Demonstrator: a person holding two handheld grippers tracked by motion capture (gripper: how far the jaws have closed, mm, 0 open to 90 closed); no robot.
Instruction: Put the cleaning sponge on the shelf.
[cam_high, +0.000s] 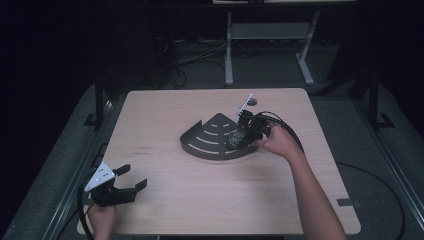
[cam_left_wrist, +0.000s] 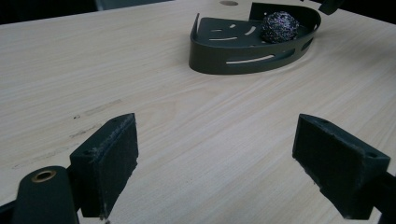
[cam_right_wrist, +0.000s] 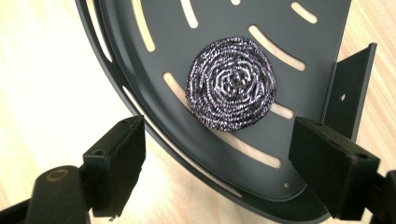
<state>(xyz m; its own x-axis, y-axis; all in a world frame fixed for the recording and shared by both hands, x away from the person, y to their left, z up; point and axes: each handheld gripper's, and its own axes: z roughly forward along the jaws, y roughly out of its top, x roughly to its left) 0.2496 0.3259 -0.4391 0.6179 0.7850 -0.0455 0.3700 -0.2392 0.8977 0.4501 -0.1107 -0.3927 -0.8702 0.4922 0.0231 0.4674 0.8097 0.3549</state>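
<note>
Scourer sat in the tray, right gripper spread directly over it.

The scourer (cam_right_wrist: 232, 83), a round steel-wool coil, lay on the slotted floor of the dark quarter-round tray (cam_right_wrist: 121, 56) mid-table. The right gripper (cam_right_wrist: 217, 161) hung just above, jaws wide and empty, the coil centred ahead between them; clearly the nearer hand. The left gripper (cam_high: 125, 181) rested well apart at the near left corner, also spread wide, holding nothing.

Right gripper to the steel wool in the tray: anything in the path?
Nothing visible. The right gripper hangs open right above the steel wool, which lies alone on the floor of the tray. The tray's curved rim passes under one jaw.
</note>
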